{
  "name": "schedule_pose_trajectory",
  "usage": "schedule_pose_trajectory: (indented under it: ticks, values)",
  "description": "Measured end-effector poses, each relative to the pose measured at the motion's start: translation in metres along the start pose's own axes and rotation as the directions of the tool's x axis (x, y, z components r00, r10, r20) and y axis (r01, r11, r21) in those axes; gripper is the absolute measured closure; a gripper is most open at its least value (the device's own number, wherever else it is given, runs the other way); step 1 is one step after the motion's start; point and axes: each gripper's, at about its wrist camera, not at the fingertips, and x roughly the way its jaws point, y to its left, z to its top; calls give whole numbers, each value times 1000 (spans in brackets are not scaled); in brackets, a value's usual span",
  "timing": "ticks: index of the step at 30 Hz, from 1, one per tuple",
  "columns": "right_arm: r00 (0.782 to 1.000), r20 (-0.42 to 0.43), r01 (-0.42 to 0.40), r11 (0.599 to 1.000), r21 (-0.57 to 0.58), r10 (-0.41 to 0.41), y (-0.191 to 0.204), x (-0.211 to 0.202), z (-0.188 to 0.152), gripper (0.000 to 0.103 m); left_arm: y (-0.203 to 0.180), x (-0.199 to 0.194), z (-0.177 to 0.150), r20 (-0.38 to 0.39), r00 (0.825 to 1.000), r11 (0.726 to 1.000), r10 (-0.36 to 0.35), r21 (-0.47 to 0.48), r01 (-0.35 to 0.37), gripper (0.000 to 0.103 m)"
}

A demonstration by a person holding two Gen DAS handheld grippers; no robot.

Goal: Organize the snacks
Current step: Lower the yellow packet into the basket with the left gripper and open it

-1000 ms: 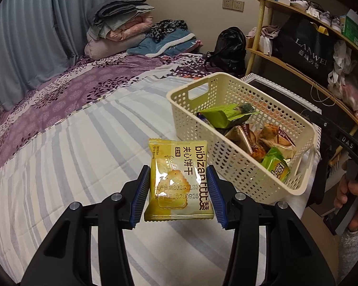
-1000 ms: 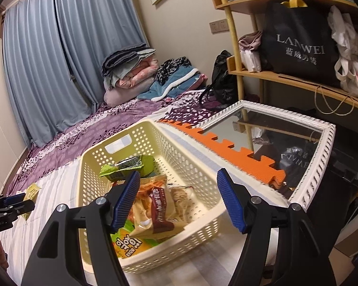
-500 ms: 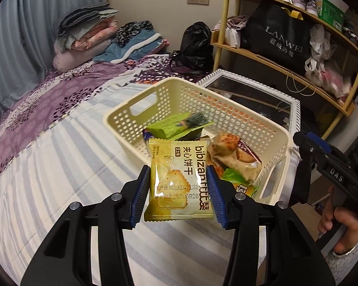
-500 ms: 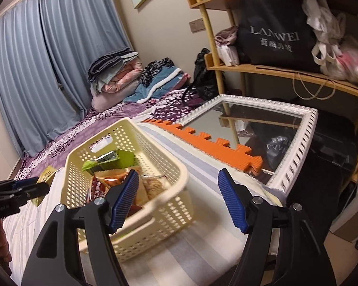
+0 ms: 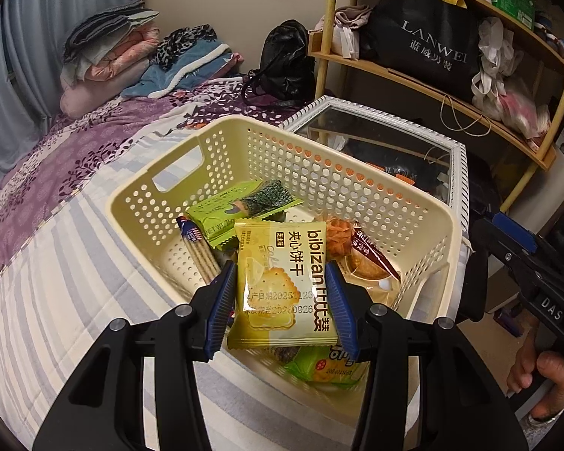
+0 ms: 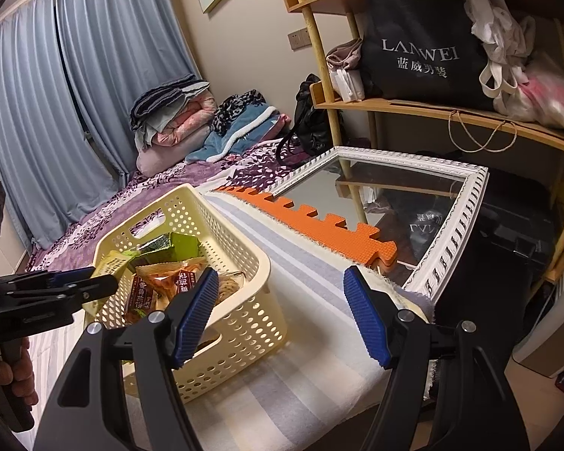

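hiding lower basket (image 5: 357, 184) snacks, cracker packet (image 5: 282, 285) clamped by left gripper (image 5: 280, 300).

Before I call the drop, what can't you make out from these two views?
- Basket floor, left wrist view: covered by the snacks and the yellow cracker packet in the left claw.
- Green packet, left wrist view: mostly behind that packet.
- Cracker packet, right wrist view: mostly hidden by the left claw.
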Motion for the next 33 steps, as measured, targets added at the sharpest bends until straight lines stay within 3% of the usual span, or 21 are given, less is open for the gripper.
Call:
schedule_pose_trajectory:
  ticks: [33]
  values:
    - [1000,5,-1,1000,-11,1,9,-3,4,34,0,28,-9,-45,999,1000,2,10,-2,54]
